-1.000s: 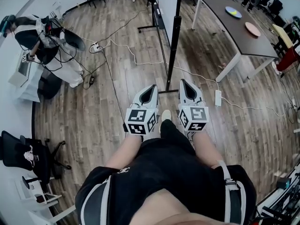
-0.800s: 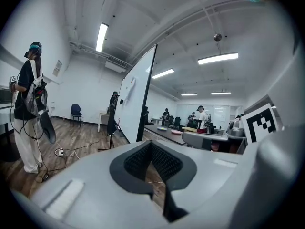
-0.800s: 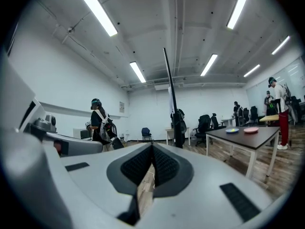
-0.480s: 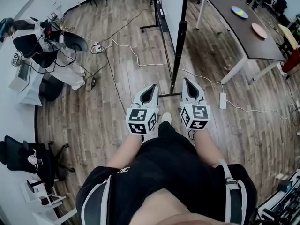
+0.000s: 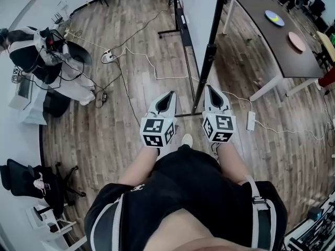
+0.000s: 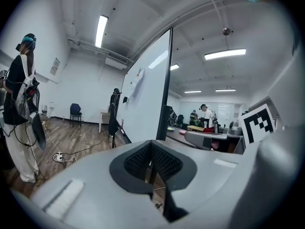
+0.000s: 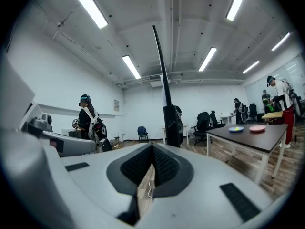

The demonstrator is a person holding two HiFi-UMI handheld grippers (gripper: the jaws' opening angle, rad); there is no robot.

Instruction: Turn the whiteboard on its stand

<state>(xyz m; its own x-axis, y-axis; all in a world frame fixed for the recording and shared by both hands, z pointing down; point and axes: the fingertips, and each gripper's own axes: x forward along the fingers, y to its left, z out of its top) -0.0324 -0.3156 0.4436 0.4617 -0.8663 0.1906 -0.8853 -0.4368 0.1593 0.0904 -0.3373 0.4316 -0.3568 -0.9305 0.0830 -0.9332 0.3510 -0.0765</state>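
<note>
The whiteboard (image 5: pixel 196 4) stands on its black stand (image 5: pixel 208 67) just ahead of me, seen nearly edge-on from above. My left gripper (image 5: pixel 166 99) is held left of the stand's post and my right gripper (image 5: pixel 212 93) right of it, both short of the board and touching nothing. Both are shut and empty. In the left gripper view the whiteboard (image 6: pixel 143 99) shows its white face beyond the closed left gripper (image 6: pixel 151 162). From the right gripper view the board's stand (image 7: pixel 170 120) appears as a thin dark edge above the closed right gripper (image 7: pixel 152 163).
A dark table (image 5: pixel 261 30) with two plates stands right of the board. White cables and a power strip (image 5: pixel 250 121) lie on the wooden floor near the stand's feet. A person (image 5: pixel 36 51) with gear stands at the left. A black office chair (image 5: pixel 31 179) sits at lower left.
The whiteboard and its post have come closer and loom larger in the head view. Both grippers have stayed shut, side by side, now flanking the post's foot.
</note>
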